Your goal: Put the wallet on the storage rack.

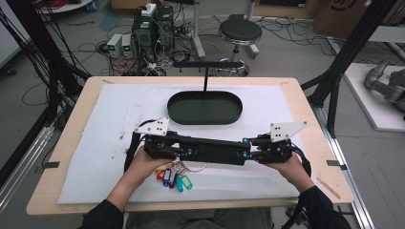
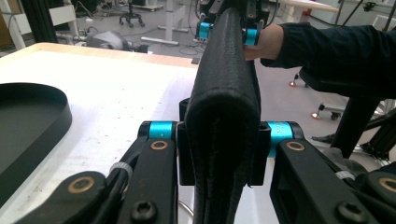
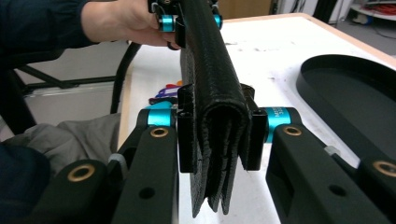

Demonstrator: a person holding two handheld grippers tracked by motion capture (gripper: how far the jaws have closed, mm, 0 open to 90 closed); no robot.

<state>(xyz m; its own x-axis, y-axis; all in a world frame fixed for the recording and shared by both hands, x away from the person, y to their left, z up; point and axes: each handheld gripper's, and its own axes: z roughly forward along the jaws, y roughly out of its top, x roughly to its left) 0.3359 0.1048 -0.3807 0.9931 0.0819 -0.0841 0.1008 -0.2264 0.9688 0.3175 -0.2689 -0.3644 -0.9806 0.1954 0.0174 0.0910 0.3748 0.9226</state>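
Note:
A long black leather wallet (image 1: 215, 150) hangs level above the white mat, held at both ends. My left gripper (image 1: 184, 151) is shut on its left end; in the left gripper view the pads (image 2: 184, 140) press both sides of the folded edge (image 2: 224, 107). My right gripper (image 1: 246, 153) is shut on the right end, and the right gripper view shows the wallet's layered edge (image 3: 215, 93) squeezed between its pads (image 3: 256, 140). A bunch of keys with coloured tags (image 1: 173, 175) lies on the mat under the wallet's left end, joined to it by a thin cord.
A black oval tray (image 1: 205, 119) with a T-shaped stand sits behind the wallet at mid-table. The white mat (image 1: 110, 119) covers most of the wooden tabletop. Beyond the table stand a stool (image 1: 239, 32), cables and equipment on the floor.

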